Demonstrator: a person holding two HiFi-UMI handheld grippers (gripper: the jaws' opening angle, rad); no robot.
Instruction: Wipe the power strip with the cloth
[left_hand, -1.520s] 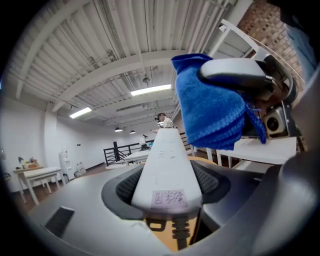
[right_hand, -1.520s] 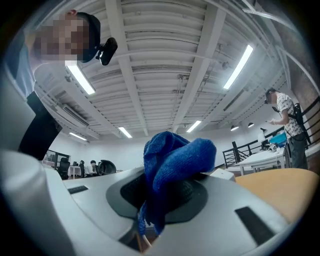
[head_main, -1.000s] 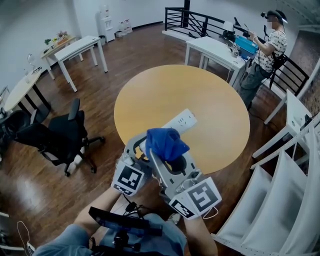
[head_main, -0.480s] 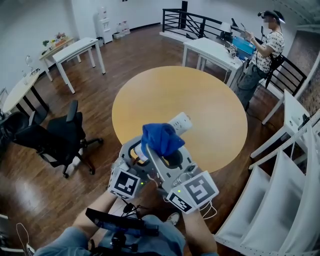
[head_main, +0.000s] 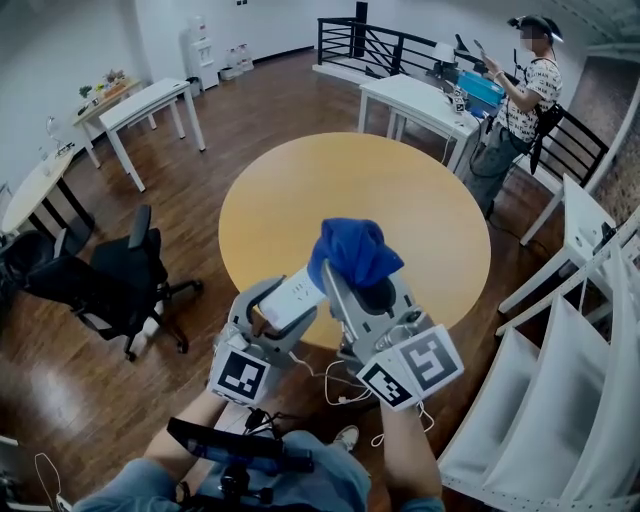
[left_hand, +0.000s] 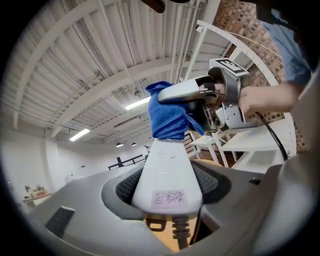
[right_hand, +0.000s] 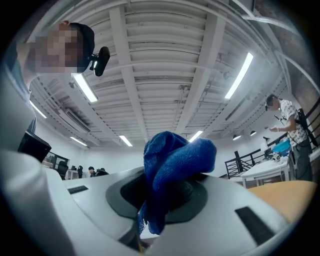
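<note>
Head view, set against the frames of a second back, shows the cloth gone from the middle of the strip out to its far end, and the right gripper carrying it swung off to the right. The strip itself has come in from over the table towards the person and is raised on a tilt by the left gripper. I take that as one stroke along the upper face just about run out, so a return pass or another face would be next. Left gripper view has that gripper's jaws clamped on the strip's cable end, one at either side, label face to the camera, the cable hanging below. The strip reaches away from them, and the cloth sits bunched against its far tip, touching and covering it. Right gripper view has those jaws pinched tight on the cloth, a blue wad standing up between them, with the strip not seen there.
</note>
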